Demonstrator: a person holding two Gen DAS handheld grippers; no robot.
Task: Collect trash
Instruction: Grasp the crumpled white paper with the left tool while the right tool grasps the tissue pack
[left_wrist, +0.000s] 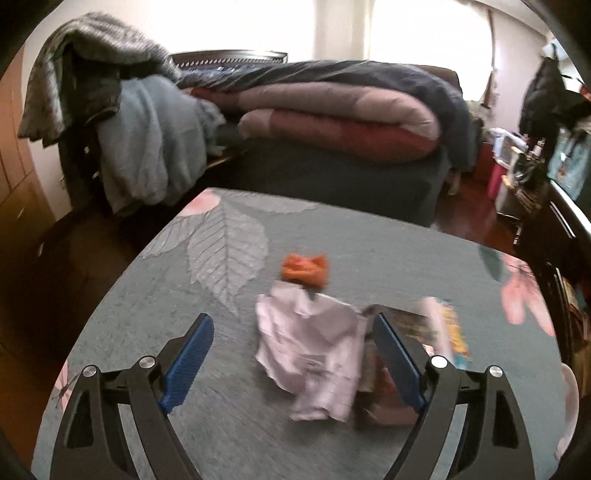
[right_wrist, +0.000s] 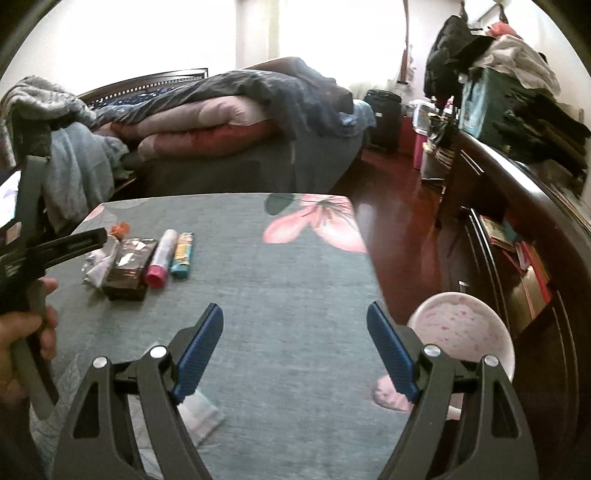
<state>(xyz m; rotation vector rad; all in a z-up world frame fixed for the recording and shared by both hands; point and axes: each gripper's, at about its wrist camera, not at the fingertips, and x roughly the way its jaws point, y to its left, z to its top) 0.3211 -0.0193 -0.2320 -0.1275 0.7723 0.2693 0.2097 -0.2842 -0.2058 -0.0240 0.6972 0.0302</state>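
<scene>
We find the trash grouped on the grey table. In the left view the crumpled paper lies nearest, framed between the fingers of the left gripper, whose jaws stand spread wide with nothing between the pads. The orange scrap sits just behind the paper, touching its far edge. To the right of the paper we see the dark box, partly hidden by the right finger, and beyond it a blurred tube and a yellow packet.

The right view shows what the left view blurs: the box, the pink-capped tube and the teal-ended packet lie side by side, touching, with the paper against the box's left side and the scrap behind. This view also shows the left gripper from the side, over the paper, held by the left hand.

The right gripper is likewise spread, well apart from the trash, over bare tablecloth. Only this view shows a white tissue under its left finger and a pink bowl at the table's right edge.

Both views show the bed beyond the table.
</scene>
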